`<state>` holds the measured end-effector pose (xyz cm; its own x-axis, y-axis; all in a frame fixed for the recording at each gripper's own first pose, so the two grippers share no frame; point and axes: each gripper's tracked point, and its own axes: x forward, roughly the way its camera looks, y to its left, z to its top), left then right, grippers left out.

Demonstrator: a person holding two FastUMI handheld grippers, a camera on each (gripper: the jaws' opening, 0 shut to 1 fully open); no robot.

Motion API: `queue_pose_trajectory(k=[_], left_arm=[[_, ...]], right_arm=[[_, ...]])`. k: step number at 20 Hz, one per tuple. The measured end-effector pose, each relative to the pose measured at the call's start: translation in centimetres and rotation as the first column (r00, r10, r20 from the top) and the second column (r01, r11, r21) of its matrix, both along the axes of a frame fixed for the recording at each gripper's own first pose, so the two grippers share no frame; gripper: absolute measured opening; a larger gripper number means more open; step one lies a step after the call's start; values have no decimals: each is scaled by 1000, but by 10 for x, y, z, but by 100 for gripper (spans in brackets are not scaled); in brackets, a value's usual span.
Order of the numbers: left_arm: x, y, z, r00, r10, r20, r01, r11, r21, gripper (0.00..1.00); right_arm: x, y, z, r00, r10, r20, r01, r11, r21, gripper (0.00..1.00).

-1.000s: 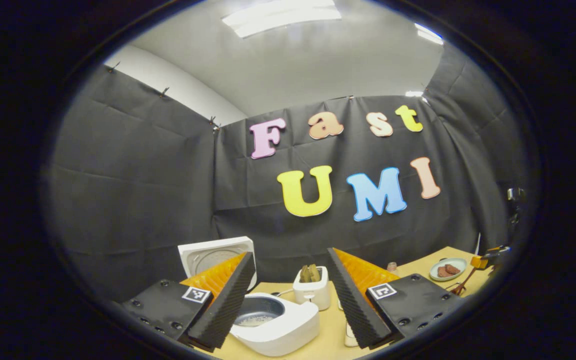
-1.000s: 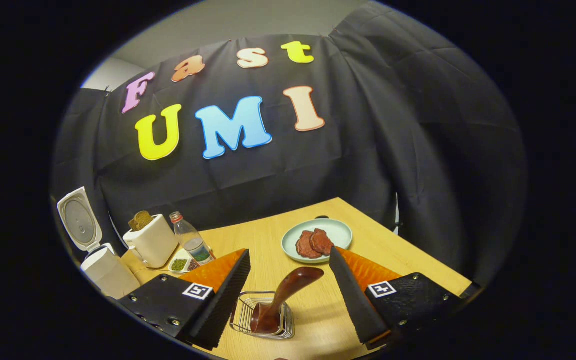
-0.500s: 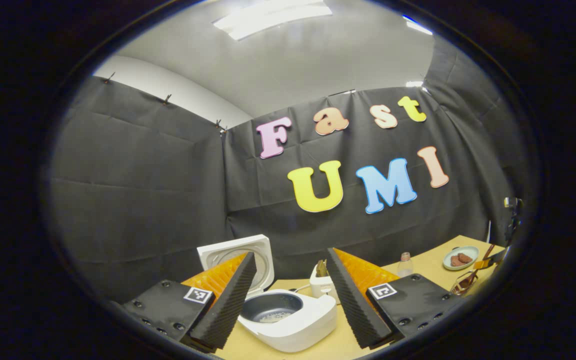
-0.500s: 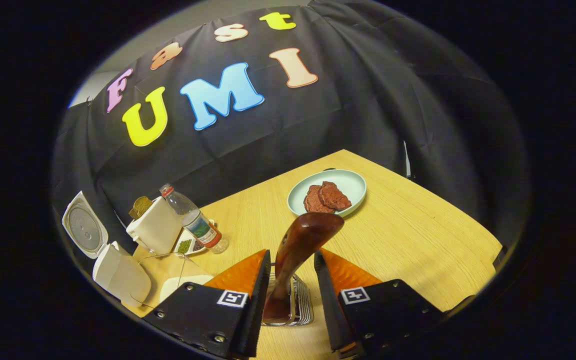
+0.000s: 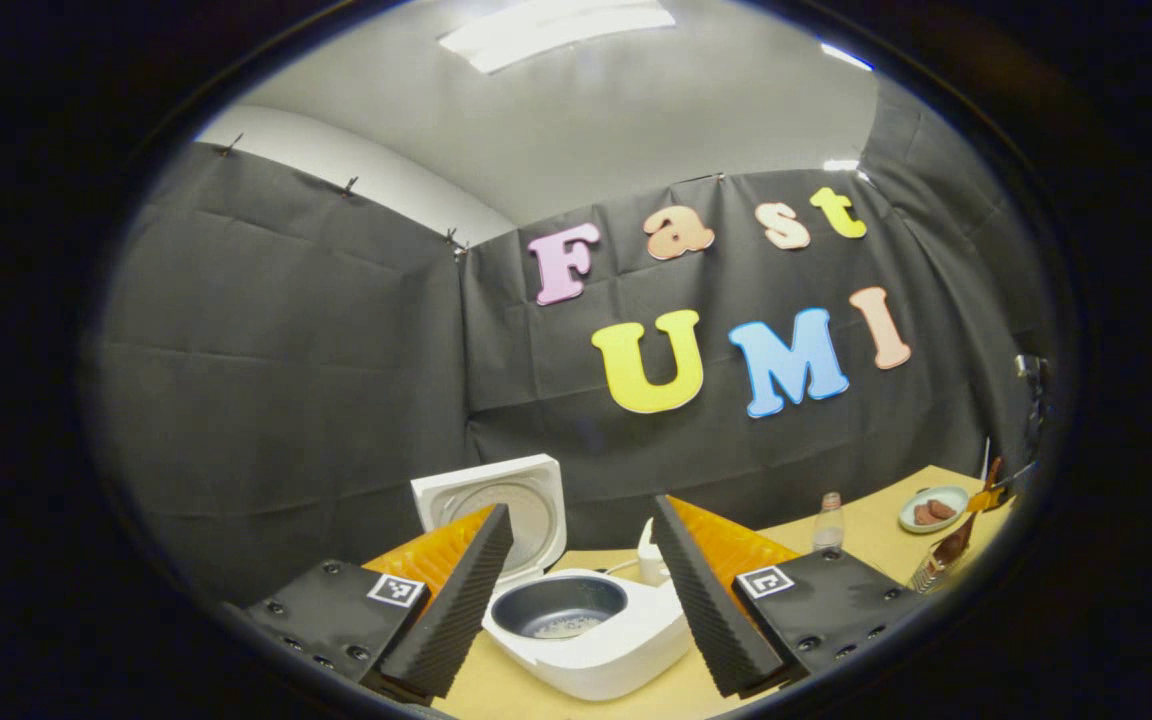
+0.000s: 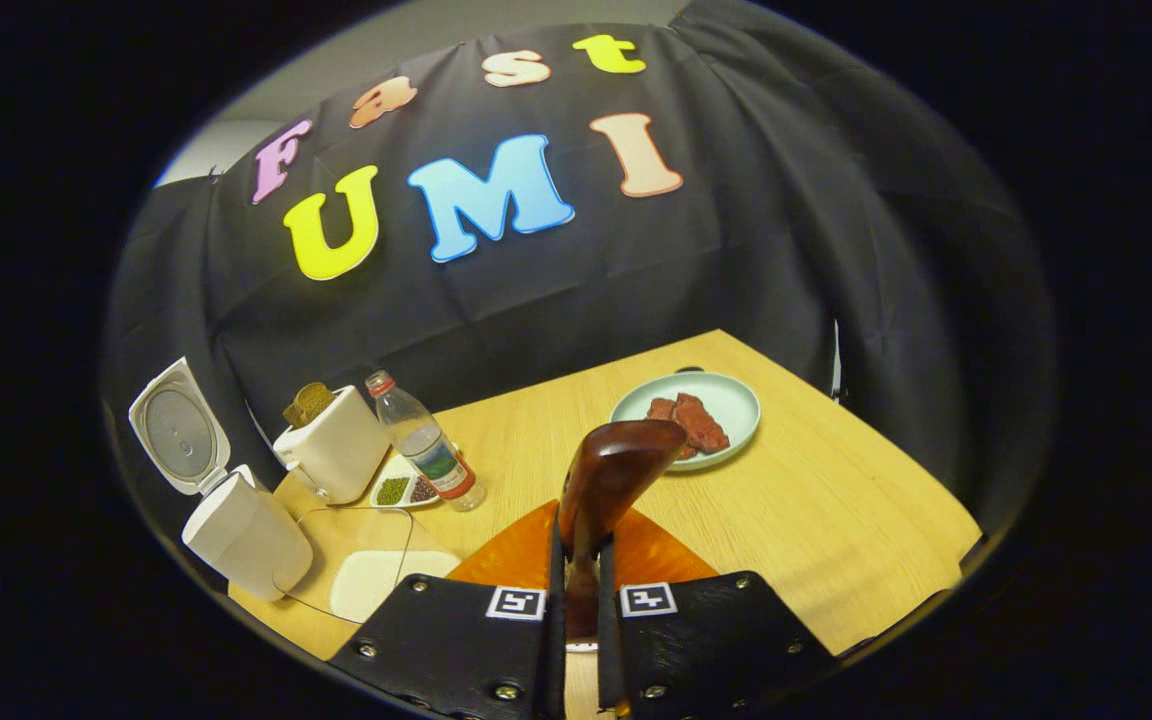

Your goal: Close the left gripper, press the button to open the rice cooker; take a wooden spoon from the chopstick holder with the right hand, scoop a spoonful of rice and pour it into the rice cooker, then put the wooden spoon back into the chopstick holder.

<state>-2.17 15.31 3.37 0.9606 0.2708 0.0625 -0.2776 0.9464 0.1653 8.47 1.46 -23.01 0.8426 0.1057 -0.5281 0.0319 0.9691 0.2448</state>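
Right gripper (image 6: 576,610) clamping wooden spoon (image 6: 608,478) handle between fingers; bowl end hidden below. Risk: spoon twisting in grip or snagging chopstick holder (image 5: 928,574) wires during lift. Left gripper (image 5: 581,590) hanging spread, empty. Beyond its fingertips, open rice cooker (image 5: 586,625) showing pot interior; right gripper view giving side only.

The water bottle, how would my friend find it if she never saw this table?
Start at the wooden table by the black cloth wall. Near its back edge stands a white toaster; the water bottle is upright right beside it. It is the only clear, see-through thing there, with a red cap.
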Motion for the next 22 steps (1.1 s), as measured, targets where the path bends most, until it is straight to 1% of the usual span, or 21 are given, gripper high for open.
queue_pose_trajectory(k=[4, 6, 7, 8, 9, 10, 11, 12, 13, 14, 15, 17, 18, 20, 22], left_arm=[[-1, 21, -9, 1000, 7, 10, -6, 999, -53, 94], [-3, 33, -14, 1000, 11, 10, -11, 998, -68, 94], [-4, 38, -17, 1000, 13, 10, -12, 997, -73, 94], [-4, 45, -19, 1000, 15, 8, -14, 997, -78, 97], [-5, 51, -22, 1000, 16, 3, -16, 996, -83, 97], [-6, 57, -25, 1000, 17, -2, -17, 996, -89, 94], [-8, 63, -28, 1000, 18, -5, -19, 995, -95, 94], [-9, 69, -29, 1000, 21, -8, -21, 995, -100, 98], [-10, 75, -30, 1000, 22, -9, -23, 995, -100, 98], [-12, 82, -31, 1000, 27, -12, -28, 995, -98, 95], [-13, 89, -32, 999, 29, -14, -31, 995, -95, 98], [-14, 103, -34, 999, 37, -17, -38, 995, -91, 98], [-15, 109, -36, 999, 40, -19, -41, 995, -91, 94], [-19, 122, -40, 998, 49, -25, -51, 994, -97, 94], [-21, 132, -44, 998, 56, -34, -59, 994, -94, 94]], right_arm=[[11, 17, 52, 995, 33, 98, -31, 999, -21, 13], [16, 31, 70, 991, 42, 130, -41, 999, -11, 13], [18, 38, 76, 989, 44, 143, -44, 999, -1, 13], [20, 47, 80, 988, 50, 148, -52, 999, 9, 13], [20, 57, 82, 987, 58, 152, -61, 998, 16, 13], [22, 67, 83, 986, 66, 155, -70, 997, 20, 13], [22, 77, 82, 985, 78, 155, -83, 996, 24, 13], [22, 87, 80, 984, 89, 154, -94, 995, 25, 13], [21, 98, 78, 983, 102, 151, -108, 994, 30, 13], [21, 110, 74, 982, 115, 147, -122, 992, 35, 13], [19, 119, 69, 982, 124, 140, -131, 990, 43, 13], [18, 137, 59, 982, 139, 128, -146, 988, 46, 13], [18, 145, 53, 982, 145, 121, -151, 988, 43, 13], [19, 159, 40, 981, 162, 110, -165, 986, 19, 13], [21, 170, 26, 978, 181, 102, -179, 983, -30, 13]])
